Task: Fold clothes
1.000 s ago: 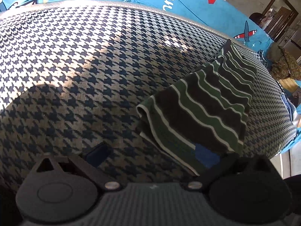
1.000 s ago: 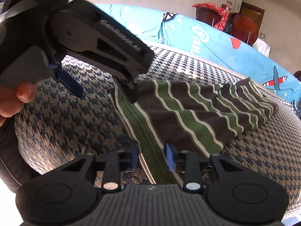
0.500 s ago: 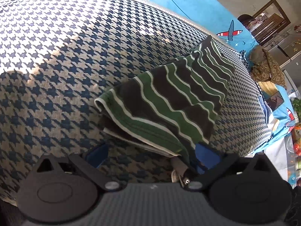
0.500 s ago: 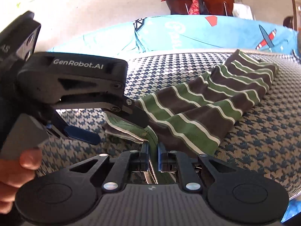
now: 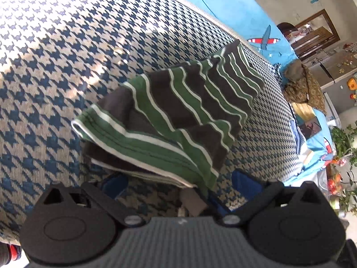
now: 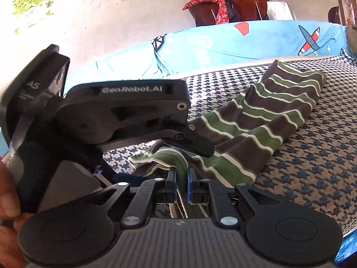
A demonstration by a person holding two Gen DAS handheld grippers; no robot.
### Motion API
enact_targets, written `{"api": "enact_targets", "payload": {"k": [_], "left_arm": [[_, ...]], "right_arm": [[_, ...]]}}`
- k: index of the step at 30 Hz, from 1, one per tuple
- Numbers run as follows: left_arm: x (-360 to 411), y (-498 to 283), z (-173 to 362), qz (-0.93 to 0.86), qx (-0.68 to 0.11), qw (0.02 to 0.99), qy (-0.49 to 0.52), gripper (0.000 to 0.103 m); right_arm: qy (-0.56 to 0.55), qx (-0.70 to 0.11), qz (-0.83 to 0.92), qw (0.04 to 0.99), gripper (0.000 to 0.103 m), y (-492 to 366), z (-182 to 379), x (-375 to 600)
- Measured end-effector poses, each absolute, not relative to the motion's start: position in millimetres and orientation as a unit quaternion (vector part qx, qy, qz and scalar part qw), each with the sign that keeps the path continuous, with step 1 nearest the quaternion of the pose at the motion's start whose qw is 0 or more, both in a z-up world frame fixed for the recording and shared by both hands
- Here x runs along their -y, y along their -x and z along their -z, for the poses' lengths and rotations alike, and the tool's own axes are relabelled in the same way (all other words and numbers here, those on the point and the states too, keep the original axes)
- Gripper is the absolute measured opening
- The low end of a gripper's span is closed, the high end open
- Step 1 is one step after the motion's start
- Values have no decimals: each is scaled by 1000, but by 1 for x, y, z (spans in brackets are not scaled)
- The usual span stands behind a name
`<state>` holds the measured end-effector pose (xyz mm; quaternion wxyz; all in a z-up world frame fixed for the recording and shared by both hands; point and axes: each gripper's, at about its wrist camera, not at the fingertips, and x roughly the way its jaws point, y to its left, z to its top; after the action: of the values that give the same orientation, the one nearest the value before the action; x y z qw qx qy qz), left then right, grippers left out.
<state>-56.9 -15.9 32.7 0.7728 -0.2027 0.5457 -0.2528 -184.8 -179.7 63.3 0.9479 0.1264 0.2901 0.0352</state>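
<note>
Gripping the limp striped garment (image 6: 256,120) hem, right tongs (image 6: 181,184) pinched shut; left tongs (image 5: 178,185) gaped wide alongside.

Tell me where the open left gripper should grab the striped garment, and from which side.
Take the near hem of the striped garment, at its free rounded corner away from the right gripper, which is shut on that same edge. Come in low from the near side: the left gripper already faces that corner, which curls up off the houndstooth cover.

Brown-and-green striped garment (image 5: 178,111), seemingly folded double, lies rumpled on the houndstooth cover, near hem lifted.
</note>
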Motion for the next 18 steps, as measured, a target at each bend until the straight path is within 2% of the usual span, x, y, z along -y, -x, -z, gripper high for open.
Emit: {"api": "enact_targets", "payload": {"k": [5, 9, 11, 13, 18], "left_arm": [[15, 55, -27, 253, -543, 769, 225, 103], [22, 46, -28, 230, -525, 789, 220, 101], [23, 41, -27, 219, -523, 794, 219, 94], [24, 38, -28, 213, -523, 797, 214, 79], [33, 38, -27, 207, -516, 809, 189, 61]], "right_arm": [[-169, -281, -40, 944, 11, 196, -67, 183], [-163, -285, -41, 944, 11, 197, -67, 180], [-155, -287, -43, 944, 11, 198, -66, 178], [-146, -289, -42, 945, 11, 198, -66, 174], [-119, -310, -38, 942, 11, 196, -59, 168]]}}
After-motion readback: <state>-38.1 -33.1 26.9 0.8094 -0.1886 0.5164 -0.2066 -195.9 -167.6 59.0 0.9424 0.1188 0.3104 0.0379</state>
